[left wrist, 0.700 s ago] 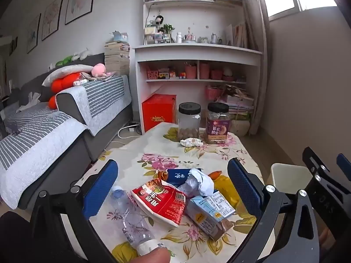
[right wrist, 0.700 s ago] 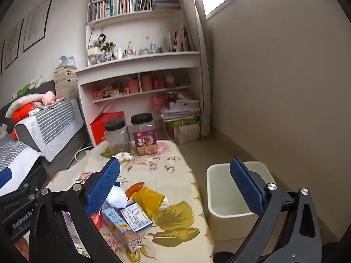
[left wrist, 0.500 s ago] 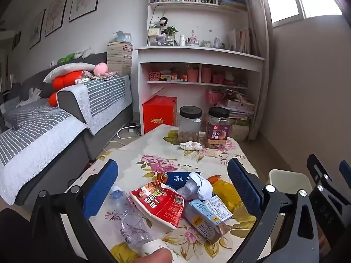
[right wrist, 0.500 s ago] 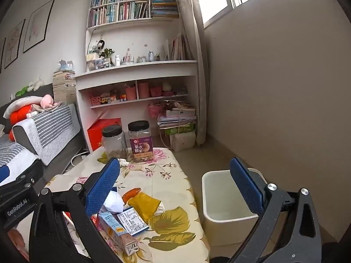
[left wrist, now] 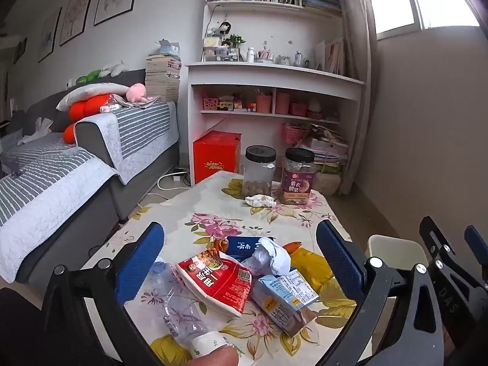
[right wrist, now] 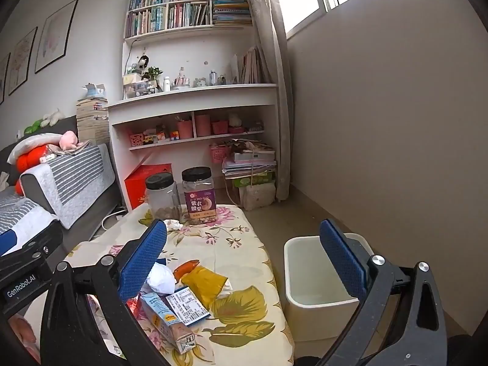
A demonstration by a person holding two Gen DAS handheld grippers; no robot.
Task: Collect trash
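Note:
Trash lies on the near part of a low table with a floral cloth (left wrist: 189,204): a clear crushed bottle (left wrist: 178,308), a red snack bag (left wrist: 218,280), a drink carton (left wrist: 286,297), crumpled white paper (left wrist: 273,257), a blue packet (left wrist: 244,245) and a yellow wrapper (left wrist: 311,267). A small tissue wad (left wrist: 259,200) rests by the jars. My left gripper (left wrist: 239,262) hovers open above the pile, nothing between its fingers. My right gripper (right wrist: 242,262) is open too, over the table's right edge, with the carton (right wrist: 170,315) and yellow wrapper (right wrist: 204,283) below. A white bin (right wrist: 317,280) stands on the floor right of the table.
Two black-lidded jars (left wrist: 259,170) (left wrist: 298,175) stand at the table's far end. A red box (left wrist: 216,155) and white shelving (left wrist: 274,91) are behind. A grey sofa with striped covers (left wrist: 61,177) runs along the left. A fingertip (left wrist: 213,357) shows at the bottom edge.
Both views have tilted upward a little, so the table and bin sit lower in frame. Both grippers stay open and the trash has not moved.

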